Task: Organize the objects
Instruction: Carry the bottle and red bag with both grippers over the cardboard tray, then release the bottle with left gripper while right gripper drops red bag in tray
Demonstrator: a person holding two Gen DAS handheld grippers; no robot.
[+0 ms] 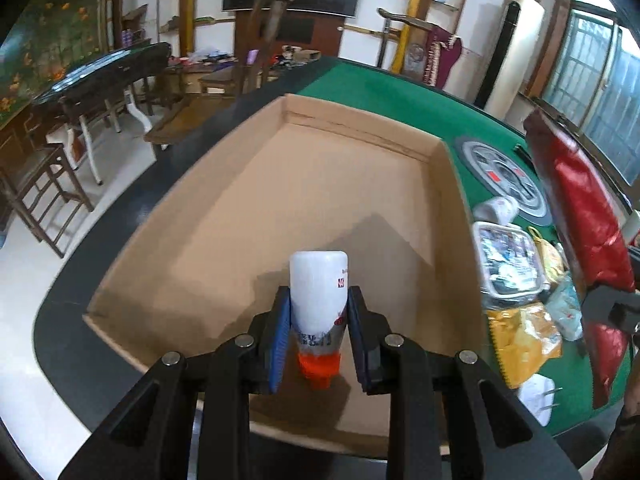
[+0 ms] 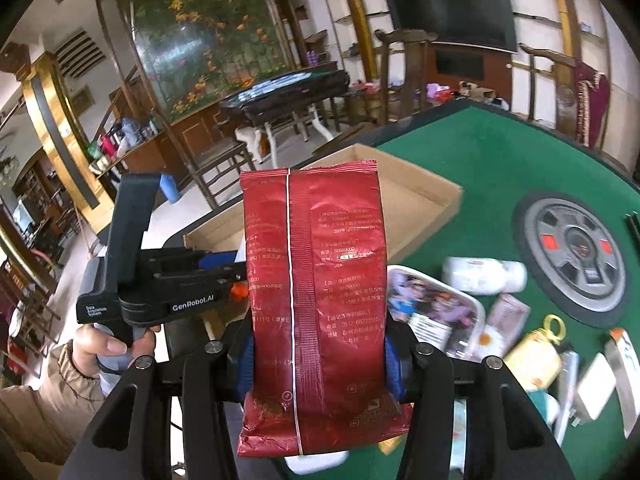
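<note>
Green felt table [image 2: 480, 152] carries an empty box [image 1: 280, 184]; left tool [image 1: 318, 312] grips a bottle [image 1: 318, 288], right tool [image 2: 320, 360] a red bag [image 2: 316, 280].

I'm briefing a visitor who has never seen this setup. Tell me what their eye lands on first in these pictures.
The red foil bag, gripped upright in the right gripper, fills that view's centre. Next, the white bottle with an orange cap, clamped in the left gripper over the open cardboard box on the green table.

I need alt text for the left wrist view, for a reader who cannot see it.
The left gripper holds a white bottle with an orange cap over an open cardboard box on a green table. A red bag and small items lie at right.
</note>
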